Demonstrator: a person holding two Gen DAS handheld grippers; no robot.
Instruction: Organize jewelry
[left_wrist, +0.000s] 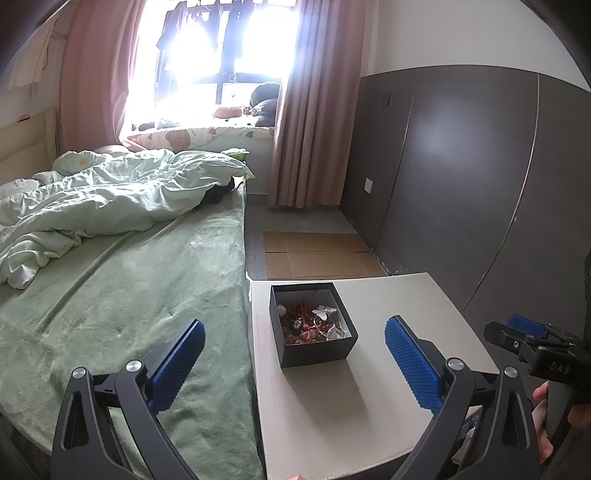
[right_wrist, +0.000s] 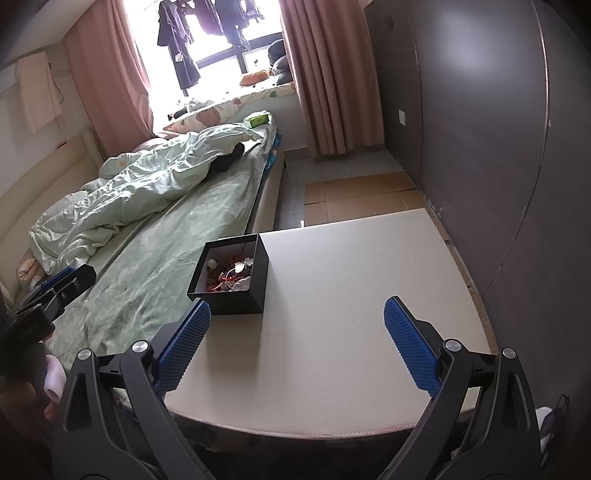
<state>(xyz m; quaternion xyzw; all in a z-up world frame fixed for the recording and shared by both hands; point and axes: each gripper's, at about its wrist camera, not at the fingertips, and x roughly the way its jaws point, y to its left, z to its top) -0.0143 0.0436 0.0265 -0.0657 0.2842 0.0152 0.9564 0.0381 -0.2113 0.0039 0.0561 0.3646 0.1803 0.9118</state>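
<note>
Currently, box: black box (left_wrist: 314, 326) sits open on the white table (left_wrist: 388, 369), beside the bed (left_wrist: 147, 280).
Jewelry: jewelry (left_wrist: 312, 323) tangled inside; probably light, snaggy, delicate; pinch one strand.
Tongs: left tongs (left_wrist: 295, 365) and right tongs (right_wrist: 297, 347) both gape wide, empty.

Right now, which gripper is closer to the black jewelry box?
Left, probably. The left gripper faces the black box head-on; the right gripper hangs to the box's right, both open.

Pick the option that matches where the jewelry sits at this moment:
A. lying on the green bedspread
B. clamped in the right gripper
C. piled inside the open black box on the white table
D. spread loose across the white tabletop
C: the jewelry is heaped inside the lidless black box on the white table; left gripper and right gripper are both open and hold nothing.
</note>
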